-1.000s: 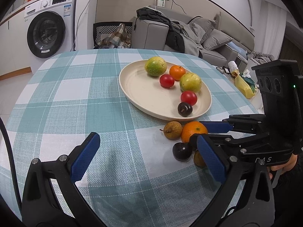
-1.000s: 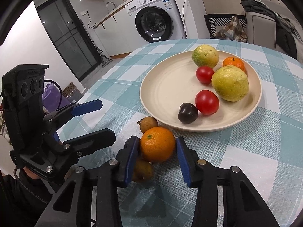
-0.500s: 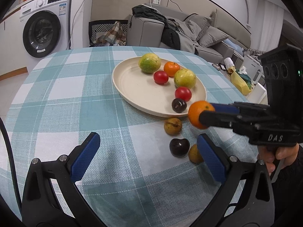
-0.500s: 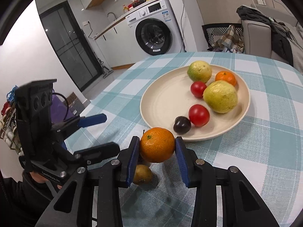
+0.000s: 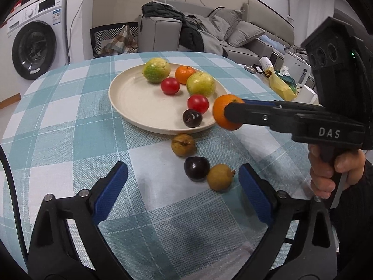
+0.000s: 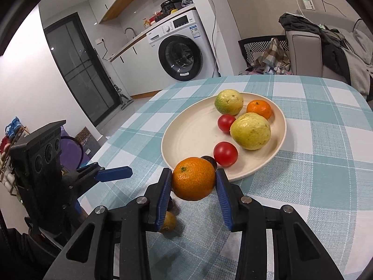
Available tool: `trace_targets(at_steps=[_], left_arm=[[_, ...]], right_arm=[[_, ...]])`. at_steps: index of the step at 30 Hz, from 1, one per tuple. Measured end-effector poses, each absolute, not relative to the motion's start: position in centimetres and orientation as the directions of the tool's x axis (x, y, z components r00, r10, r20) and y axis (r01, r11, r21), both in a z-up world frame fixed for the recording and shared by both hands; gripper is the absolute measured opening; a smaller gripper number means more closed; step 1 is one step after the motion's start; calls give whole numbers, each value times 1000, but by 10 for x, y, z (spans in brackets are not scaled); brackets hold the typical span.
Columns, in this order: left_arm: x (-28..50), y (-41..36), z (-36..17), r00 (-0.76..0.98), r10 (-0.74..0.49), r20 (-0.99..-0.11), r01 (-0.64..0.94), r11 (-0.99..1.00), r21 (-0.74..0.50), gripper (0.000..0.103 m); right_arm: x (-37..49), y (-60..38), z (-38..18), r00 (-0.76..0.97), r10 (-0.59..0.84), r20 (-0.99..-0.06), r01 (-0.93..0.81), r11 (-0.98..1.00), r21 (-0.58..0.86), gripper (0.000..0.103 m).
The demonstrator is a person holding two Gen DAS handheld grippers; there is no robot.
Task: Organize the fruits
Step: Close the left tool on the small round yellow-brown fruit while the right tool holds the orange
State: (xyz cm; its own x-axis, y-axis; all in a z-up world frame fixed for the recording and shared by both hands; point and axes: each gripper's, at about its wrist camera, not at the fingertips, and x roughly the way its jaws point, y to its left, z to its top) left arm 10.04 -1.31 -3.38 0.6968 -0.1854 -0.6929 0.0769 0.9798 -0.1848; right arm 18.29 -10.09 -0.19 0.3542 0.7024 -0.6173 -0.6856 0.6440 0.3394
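Washing machine (image 5: 32, 46): far left of the left wrist view, beyond the surface (image 5: 58, 121), which is covered in a teal and white check cloth.
Left hand-held gripper (image 5: 183, 187): low over the near part of the surface, its blue pads set wide apart with nothing between them.
Plate (image 5: 130, 98): cream, round, on the surface ahead of the left hand-held gripper.
Fruit on the plate: a green-yellow fruit (image 5: 156, 70) at the back left, a red tomato (image 5: 170, 85) just in front of it, a small orange (image 5: 184, 74) at the back, a second yellow-green fruit (image 5: 201, 84) right of that, a second tomato (image 5: 198, 103) nearer, and a dark plum (image 5: 192, 118) by the near rim.
Loose fruit on the surface: a brown fruit (image 5: 183, 144) just outside the plate's near rim, then a second dark plum (image 5: 196, 168) touching another brown fruit (image 5: 219, 176), both close to the left hand-held gripper's right pad.
Held orange (image 6: 193, 178): clamped between both blue pads of the right hand-held gripper (image 6: 194, 184), lifted off the surface at the plate's near right rim.
Right hand-held gripper: closed on the held orange, reaching in from the right in the left wrist view, a hand (image 5: 335, 170) on its grip.
Sofa (image 5: 209, 30): behind the surface, strewn with clothes and cushions.
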Motion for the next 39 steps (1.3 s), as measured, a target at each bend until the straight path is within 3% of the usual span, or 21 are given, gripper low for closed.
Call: trace_targets(at_steps=[4,11,22,39], left_arm=[[102,-11,-37,679,-228,-698,84,969,-234,80],[98,-32,-38,658,-264,-705,163,964,-209,64],[95,-47,-40,626,-313,-714,240,949,-206,27],[101,-62,-43,612,-312,-727,265,947,-183,25]], right_arm=[[184,-103,-1,363,700,-615,-680,650,339,39],[188,-108,-2,370,693,-619,-667,662,342,39],[189,-110,-1,372,690,-620,-664,665,342,39],[189,-110,-1,372,691,-620,-666,663,340,39]])
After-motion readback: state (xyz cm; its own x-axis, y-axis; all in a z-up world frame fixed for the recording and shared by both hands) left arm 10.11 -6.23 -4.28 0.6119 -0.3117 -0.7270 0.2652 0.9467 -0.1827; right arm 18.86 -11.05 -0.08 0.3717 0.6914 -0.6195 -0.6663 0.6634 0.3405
